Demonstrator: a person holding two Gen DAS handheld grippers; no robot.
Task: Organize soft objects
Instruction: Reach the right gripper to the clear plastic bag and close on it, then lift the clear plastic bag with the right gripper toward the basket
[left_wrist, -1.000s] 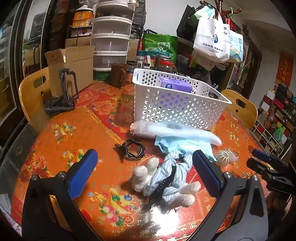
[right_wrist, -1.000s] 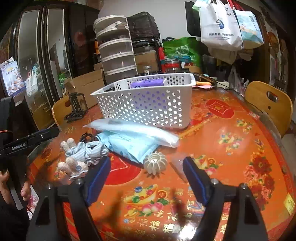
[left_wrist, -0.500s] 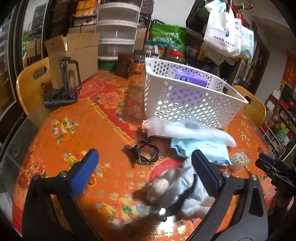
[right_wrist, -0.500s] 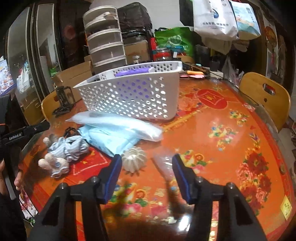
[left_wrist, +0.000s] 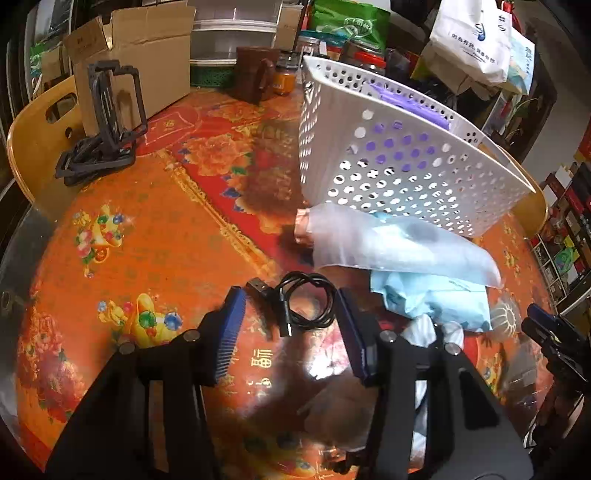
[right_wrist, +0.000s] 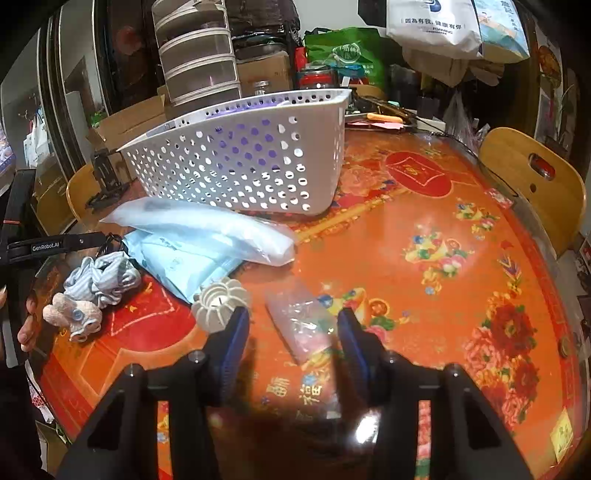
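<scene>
My left gripper is open low over the table, its jaws either side of a coiled black cable. A striped soft toy lies at the table's left, partly under my left gripper. My right gripper is open around a small clear plastic bag. A white perforated basket holds a purple pack. In front of it lie a long translucent bag and a light blue pack.
A white ribbed round object sits by my right gripper's left finger. A black stand, a cardboard box, a brown mug and jars line the far side. Wooden chairs stand around the table.
Both grippers have narrowed from wide open and dropped toward the table. The left one moved forward past the toy to the cable; the right one moved forward to the clear bag.
</scene>
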